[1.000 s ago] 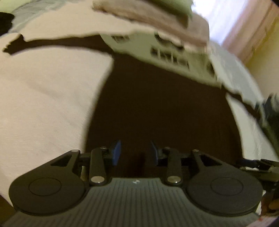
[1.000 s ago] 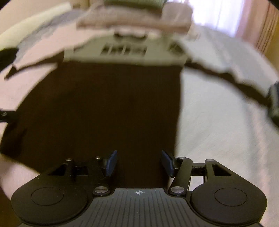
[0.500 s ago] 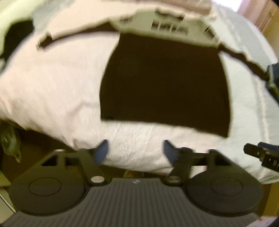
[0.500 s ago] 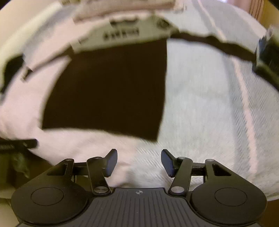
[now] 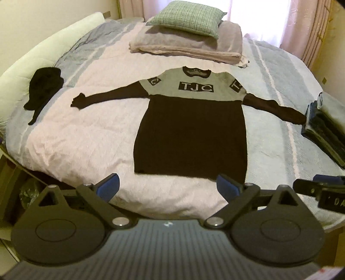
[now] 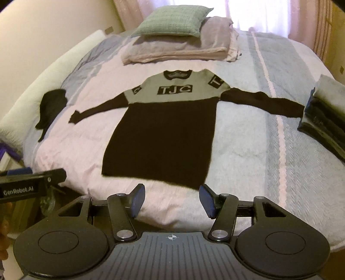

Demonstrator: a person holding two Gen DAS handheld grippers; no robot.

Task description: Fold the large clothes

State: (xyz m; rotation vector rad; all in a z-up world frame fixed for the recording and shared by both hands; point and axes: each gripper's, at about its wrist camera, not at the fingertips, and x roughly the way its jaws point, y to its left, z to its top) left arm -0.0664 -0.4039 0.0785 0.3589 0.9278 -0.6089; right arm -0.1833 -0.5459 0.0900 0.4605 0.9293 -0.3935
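A black sweater with a grey yoke lettered "TJC" lies flat on the bed, face up, both long sleeves spread out sideways. Its hem points toward me. My left gripper hovers open near the foot of the bed, below the hem, holding nothing. My right gripper is also open and empty, just short of the hem's right corner. In the left wrist view the right gripper's side shows at the right edge; in the right wrist view the left gripper's side shows at the left edge.
A green cushion sits on folded pinkish bedding at the bed's head. A crumpled black garment lies at the left. A stack of folded clothes sits at the right edge, touching the sleeve's cuff. The bedspread is pink and blue.
Both grippers have pulled back from over the sweater's lower body to beyond the hem. The left gripper's jaws have widened from narrow to fully open. The whole sweater has come into view.
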